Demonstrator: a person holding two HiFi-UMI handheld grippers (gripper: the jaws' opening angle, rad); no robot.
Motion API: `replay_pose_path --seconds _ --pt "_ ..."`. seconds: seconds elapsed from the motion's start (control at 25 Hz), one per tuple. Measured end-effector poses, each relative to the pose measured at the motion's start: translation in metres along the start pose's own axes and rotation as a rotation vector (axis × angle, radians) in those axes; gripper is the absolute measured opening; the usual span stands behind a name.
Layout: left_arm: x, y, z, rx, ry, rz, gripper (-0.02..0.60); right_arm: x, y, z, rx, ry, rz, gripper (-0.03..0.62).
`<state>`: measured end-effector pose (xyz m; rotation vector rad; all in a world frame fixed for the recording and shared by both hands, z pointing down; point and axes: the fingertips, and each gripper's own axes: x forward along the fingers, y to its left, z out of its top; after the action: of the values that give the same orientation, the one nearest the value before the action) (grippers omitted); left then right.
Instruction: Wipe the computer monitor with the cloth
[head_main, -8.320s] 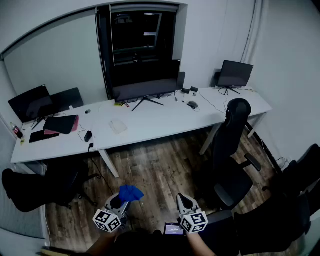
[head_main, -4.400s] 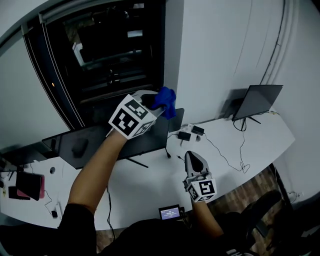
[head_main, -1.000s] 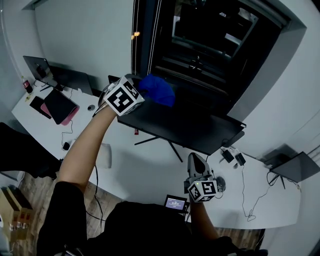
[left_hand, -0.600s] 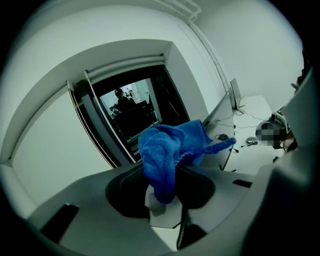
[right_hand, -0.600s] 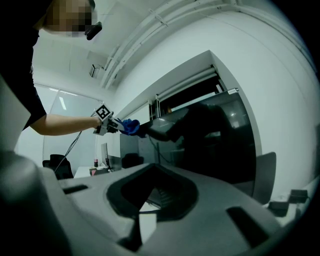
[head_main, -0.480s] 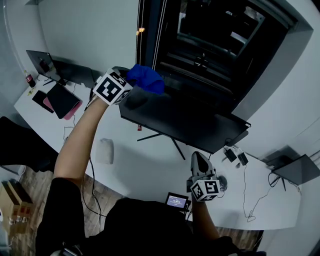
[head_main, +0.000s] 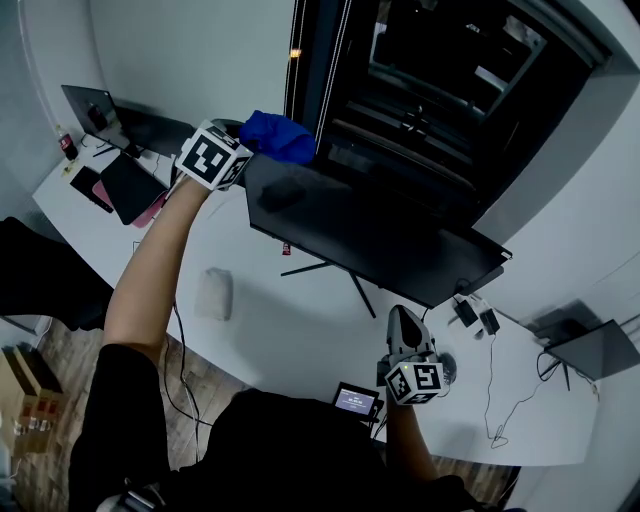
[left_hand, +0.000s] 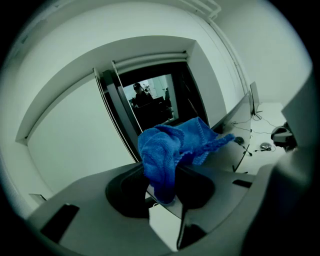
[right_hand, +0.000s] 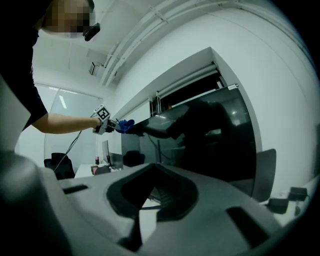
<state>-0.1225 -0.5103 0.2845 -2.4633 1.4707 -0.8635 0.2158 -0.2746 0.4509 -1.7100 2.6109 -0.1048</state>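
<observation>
The left gripper (head_main: 246, 146) is reaching up and out with its jaws pinched on the blue cloth (head_main: 280, 137). Only a lower fold is sitting between the fingers, while the rest is bunching out ahead of the tips and spilling off to one side. Just beyond the tips, that wad is sitting at the upper left corner of the computer monitor (head_main: 372, 232), at or very near its top edge, though actual contact cannot be confirmed. The right gripper (head_main: 401, 328) is hanging low and well apart from the screen, its jaws drawn narrow with nothing between them, so it is not bracing anything. That is the main worry: pressure this high on the panel is likely acting far above the monitor stand (head_main: 335, 275), and a firm stroke could rock or swivel the screen on the desk (head_main: 290, 340). The thin pinch is another risk, since dragging across the glass could tug the fold out of the fingers and drop the cloth. And if the wad is shifting aside, the hard fingertips behind it may be meeting the screen bare, scraping rather than wiping.
</observation>
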Motion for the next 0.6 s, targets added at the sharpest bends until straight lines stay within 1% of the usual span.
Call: replay_pose_path --seconds 0.24,0.48,0.6 --pt "-0.004 0.030 -0.019 -0.117 -0.037 0.044 0.117 -0.003 0.002 -0.007 0.005 0.018 -0.003 0.003" --pt "-0.006 0.043 -0.027 -0.205 -0.100 0.064 0.117 -0.007 0.003 -0.013 0.011 0.036 -0.013 0.003" --pt "-0.009 0.050 -0.037 -0.261 -0.122 0.081 0.117 -0.010 0.000 -0.014 0.012 0.038 -0.022 0.003"
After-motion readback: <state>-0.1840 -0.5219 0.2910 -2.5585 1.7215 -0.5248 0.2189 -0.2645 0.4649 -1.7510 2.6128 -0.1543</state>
